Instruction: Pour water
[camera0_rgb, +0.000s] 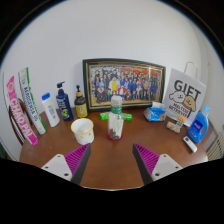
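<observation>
A small clear bottle (115, 118) with a white cap and a green label stands upright on the brown table (112, 160), ahead of my fingers. A cream paper cup (83, 131) stands just to its left. My gripper (112, 159) is open, and its magenta pads (71, 157) are spread wide over bare table. Nothing is between the fingers. Both the bottle and the cup are beyond the fingertips.
A framed group photo (124, 84) leans against the wall behind the bottle. Tubes and bottles (45, 103) line the left side. A white gift bag (184, 97), a blue bottle (198, 126) and small items stand at the right.
</observation>
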